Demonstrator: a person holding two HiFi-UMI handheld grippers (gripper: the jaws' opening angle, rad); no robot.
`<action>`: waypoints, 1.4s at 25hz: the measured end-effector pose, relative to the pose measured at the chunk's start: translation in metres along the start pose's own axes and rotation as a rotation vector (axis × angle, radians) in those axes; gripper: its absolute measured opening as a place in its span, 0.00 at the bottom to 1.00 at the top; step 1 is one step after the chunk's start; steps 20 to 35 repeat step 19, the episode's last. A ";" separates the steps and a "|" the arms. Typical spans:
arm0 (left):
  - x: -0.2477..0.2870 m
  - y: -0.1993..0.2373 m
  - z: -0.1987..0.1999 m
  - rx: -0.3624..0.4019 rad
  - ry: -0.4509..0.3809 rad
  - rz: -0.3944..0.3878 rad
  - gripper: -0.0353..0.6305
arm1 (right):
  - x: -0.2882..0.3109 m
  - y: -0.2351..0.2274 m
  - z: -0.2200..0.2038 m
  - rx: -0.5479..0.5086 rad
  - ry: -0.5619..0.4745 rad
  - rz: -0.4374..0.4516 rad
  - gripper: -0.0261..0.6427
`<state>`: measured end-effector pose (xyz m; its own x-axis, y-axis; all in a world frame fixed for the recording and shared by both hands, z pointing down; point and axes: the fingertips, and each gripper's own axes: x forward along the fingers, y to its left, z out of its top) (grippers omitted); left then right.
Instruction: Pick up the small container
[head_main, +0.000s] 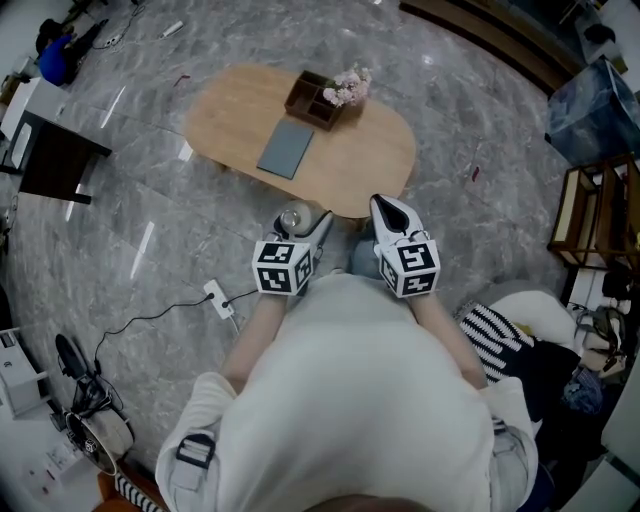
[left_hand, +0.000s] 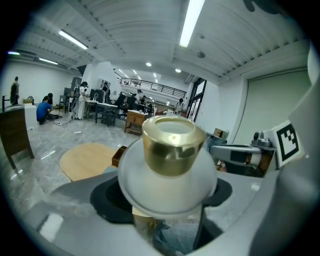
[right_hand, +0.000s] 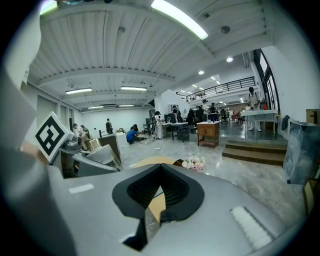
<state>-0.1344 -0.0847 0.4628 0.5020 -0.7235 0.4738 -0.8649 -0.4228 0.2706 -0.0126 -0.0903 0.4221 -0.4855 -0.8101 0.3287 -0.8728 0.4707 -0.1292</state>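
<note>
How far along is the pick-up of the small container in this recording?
Done: the small container, white with a gold lid, sits clamped between the jaws of the left gripper, raised off the wooden table and close to the person's body. In hand: only holding it up. The right gripper is shut and empty. Left: nothing of the pick-up itself appears to remain.

Two grippers: left gripper (head_main: 303, 224), right gripper (head_main: 390, 207). One small container (left_hand: 172, 145), one table (head_main: 235, 112), one box (head_main: 310, 102), one grey pad (head_main: 286, 148), one flower bunch (head_main: 350, 87).
</note>
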 end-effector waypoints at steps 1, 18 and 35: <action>0.001 0.000 0.000 -0.001 0.000 0.001 0.58 | -0.001 -0.001 0.000 -0.001 -0.001 -0.001 0.04; 0.009 -0.009 0.002 -0.008 -0.005 0.001 0.58 | 0.000 -0.009 -0.005 0.006 0.016 0.010 0.04; 0.010 -0.009 0.002 -0.008 -0.006 0.001 0.58 | 0.000 -0.010 -0.005 0.008 0.015 0.010 0.04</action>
